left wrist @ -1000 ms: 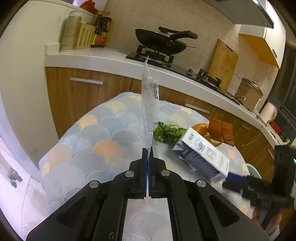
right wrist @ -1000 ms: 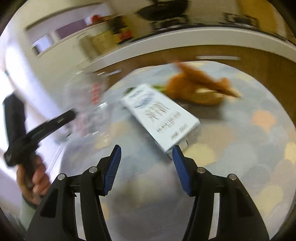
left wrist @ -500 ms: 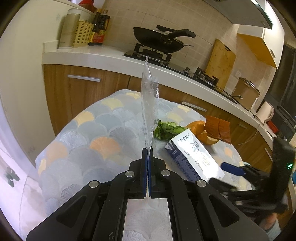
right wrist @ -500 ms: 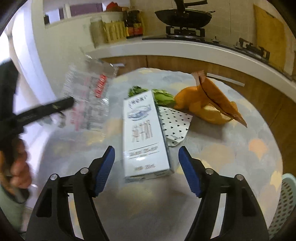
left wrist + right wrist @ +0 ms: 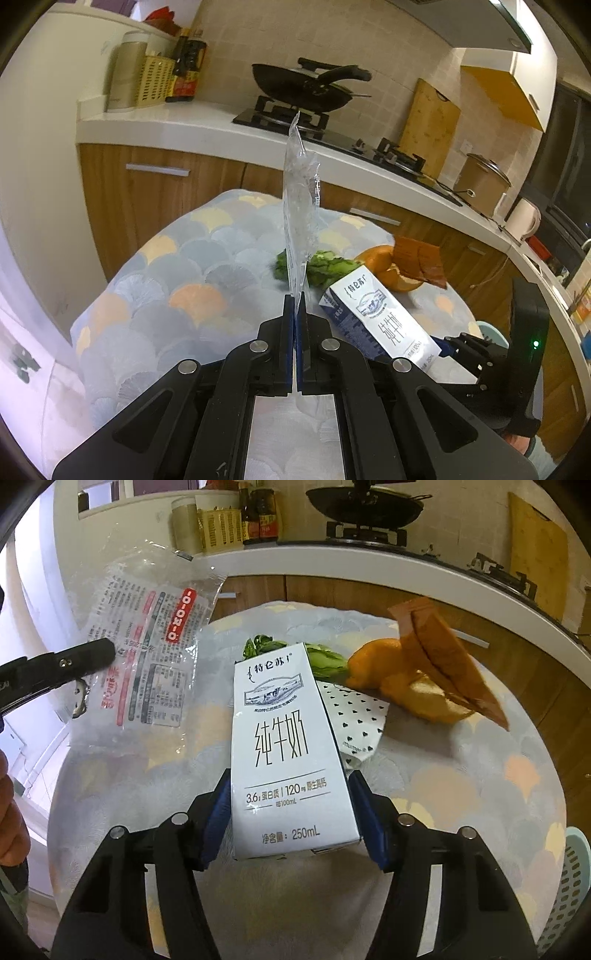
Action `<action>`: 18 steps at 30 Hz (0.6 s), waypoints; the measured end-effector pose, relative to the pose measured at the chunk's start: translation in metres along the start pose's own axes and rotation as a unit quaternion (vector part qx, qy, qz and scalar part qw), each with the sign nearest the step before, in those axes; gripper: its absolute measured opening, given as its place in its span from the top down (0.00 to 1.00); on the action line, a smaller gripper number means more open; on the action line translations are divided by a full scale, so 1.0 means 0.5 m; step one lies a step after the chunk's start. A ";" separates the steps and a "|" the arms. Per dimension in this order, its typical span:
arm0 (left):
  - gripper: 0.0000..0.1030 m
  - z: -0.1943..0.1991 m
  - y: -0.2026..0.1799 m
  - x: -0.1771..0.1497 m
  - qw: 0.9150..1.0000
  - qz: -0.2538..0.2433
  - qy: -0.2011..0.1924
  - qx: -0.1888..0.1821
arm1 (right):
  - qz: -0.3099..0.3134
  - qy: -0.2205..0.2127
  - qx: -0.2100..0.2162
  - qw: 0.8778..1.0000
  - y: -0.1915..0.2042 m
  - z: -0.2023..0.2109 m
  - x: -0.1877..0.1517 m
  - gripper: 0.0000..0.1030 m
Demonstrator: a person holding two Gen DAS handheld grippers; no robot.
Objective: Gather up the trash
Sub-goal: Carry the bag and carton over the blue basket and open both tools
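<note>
My right gripper (image 5: 290, 814) fingers have just been closing on the milk carton (image 5: 286, 746); left gripper (image 5: 295, 306) pinches the plastic wrapper (image 5: 301, 206). Risk: carton's smooth sides slipping out.

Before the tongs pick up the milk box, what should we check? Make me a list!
1. Milk box between the right tongs: ok; they have just been closing.
2. Pads squeezing the box: cannot tell.
3. Left tongs shut on the wrapper: ok.
4. Wrapper away from the box: ok.
5. Napkin free of the box: not ok, it is tucked under it.
6. Basket ready for trash: cannot tell, only its edge shows.
</note>
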State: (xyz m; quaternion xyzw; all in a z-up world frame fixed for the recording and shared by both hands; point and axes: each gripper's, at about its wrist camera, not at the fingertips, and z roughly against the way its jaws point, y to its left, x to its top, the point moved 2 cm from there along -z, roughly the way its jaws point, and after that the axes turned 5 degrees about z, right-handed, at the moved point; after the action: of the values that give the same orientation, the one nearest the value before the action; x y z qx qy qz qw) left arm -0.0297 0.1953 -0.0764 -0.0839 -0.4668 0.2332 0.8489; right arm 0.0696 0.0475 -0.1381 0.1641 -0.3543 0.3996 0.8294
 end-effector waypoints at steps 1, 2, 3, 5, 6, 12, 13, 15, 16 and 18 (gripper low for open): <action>1.00 0.003 -0.005 0.001 1.000 -0.002 -0.001 -0.003 | -0.003 -0.004 0.000 1.000 -0.002 0.009 -0.001 0.44; 1.00 0.007 -0.012 0.002 1.000 -0.004 -0.003 -0.006 | -0.006 -0.009 -0.001 1.000 -0.005 0.021 -0.002 0.44; 1.00 0.010 -0.017 0.003 1.000 -0.006 -0.004 -0.009 | -0.008 -0.017 -0.003 1.000 -0.008 0.038 -0.002 0.44; 1.00 0.018 -0.030 0.004 1.000 -0.010 -0.010 -0.014 | -0.009 -0.028 -0.006 1.000 -0.011 0.065 -0.002 0.44; 1.00 0.027 -0.039 0.005 1.000 -0.011 -0.017 -0.018 | -0.009 -0.038 -0.009 0.999 -0.012 0.085 -0.001 0.44; 1.00 0.063 -0.110 0.016 0.997 -0.036 -0.034 -0.053 | -0.024 -0.094 -0.037 0.995 -0.041 0.206 -0.004 0.44; 1.00 0.067 -0.128 0.015 0.997 -0.045 -0.035 -0.059 | -0.030 -0.100 -0.042 0.994 -0.051 0.221 -0.006 0.44; 1.00 0.070 -0.166 0.013 0.995 -0.061 -0.035 -0.072 | -0.044 -0.110 -0.055 0.991 -0.079 0.257 -0.017 0.44; 1.00 0.069 -0.187 0.010 0.994 -0.068 -0.034 -0.079 | -0.052 -0.115 -0.063 0.990 -0.094 0.273 -0.024 0.44; 1.00 0.065 -0.236 0.001 0.991 -0.086 -0.033 -0.092 | -0.072 -0.117 -0.075 0.988 -0.136 0.306 -0.048 0.44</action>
State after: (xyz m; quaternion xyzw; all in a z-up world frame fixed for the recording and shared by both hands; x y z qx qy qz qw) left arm -0.0190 0.0897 -0.0159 -0.1132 -0.5191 0.1178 0.8390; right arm 0.0423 -0.0931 -0.0481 0.1724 -0.4655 0.2895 0.8184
